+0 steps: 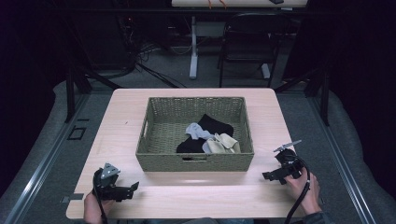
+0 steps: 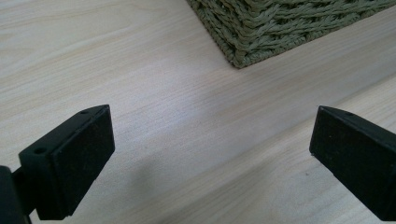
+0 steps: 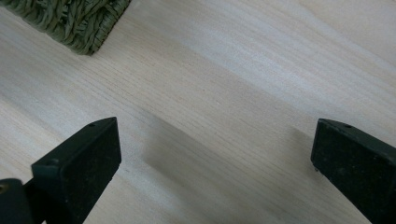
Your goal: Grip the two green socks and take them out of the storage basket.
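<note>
1 basket (image 1: pixel 154 158) sat mid-table (image 1: pixel 121 107), w/ 4 socks inside: 2 black (image 1: pixel 212 125), 1 grey (image 1: pixel 198 131), 1 beige (image 1: pixel 223 143). 2 grippers: left gripper (image 1: pixel 133 188) near the table's front-left corner, right gripper (image 1: pixel 267 176) front-right. Both had fingers (image 2: pixel 70 163) wide apart, nothing between them, resting low over bare table. Socks lay well apart from both, behind the basket's front wall.

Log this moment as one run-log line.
left gripper: open, empty | right gripper: open, empty | basket: socks inside | table
</note>
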### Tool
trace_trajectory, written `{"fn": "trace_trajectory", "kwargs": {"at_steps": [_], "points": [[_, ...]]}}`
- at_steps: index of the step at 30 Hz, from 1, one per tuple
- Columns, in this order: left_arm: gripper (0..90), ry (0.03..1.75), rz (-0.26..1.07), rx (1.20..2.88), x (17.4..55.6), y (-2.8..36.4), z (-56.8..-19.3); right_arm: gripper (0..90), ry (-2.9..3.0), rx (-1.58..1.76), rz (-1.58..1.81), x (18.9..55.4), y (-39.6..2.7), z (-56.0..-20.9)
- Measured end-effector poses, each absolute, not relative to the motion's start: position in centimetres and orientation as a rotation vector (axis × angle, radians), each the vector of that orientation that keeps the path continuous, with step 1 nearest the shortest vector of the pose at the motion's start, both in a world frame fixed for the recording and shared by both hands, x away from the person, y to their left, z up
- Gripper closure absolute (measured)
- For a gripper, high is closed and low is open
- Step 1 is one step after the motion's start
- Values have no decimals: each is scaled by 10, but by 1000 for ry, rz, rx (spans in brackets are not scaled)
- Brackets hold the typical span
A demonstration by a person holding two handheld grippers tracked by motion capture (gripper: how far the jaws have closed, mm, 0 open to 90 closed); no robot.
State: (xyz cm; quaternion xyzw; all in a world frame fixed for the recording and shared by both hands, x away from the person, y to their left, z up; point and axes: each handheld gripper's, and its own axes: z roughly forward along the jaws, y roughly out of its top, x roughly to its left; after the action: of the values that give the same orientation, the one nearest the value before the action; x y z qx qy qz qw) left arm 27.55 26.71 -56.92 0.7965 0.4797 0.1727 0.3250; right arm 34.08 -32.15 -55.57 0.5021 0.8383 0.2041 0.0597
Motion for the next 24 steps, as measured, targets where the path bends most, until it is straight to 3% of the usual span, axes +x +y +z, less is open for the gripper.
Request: {"fn": "trace_trajectory", "kwargs": {"at_steps": [24], "points": [[0,1265,453,2085,274,268,-570,30,2558,1527,569,344,-320,-544]]}}
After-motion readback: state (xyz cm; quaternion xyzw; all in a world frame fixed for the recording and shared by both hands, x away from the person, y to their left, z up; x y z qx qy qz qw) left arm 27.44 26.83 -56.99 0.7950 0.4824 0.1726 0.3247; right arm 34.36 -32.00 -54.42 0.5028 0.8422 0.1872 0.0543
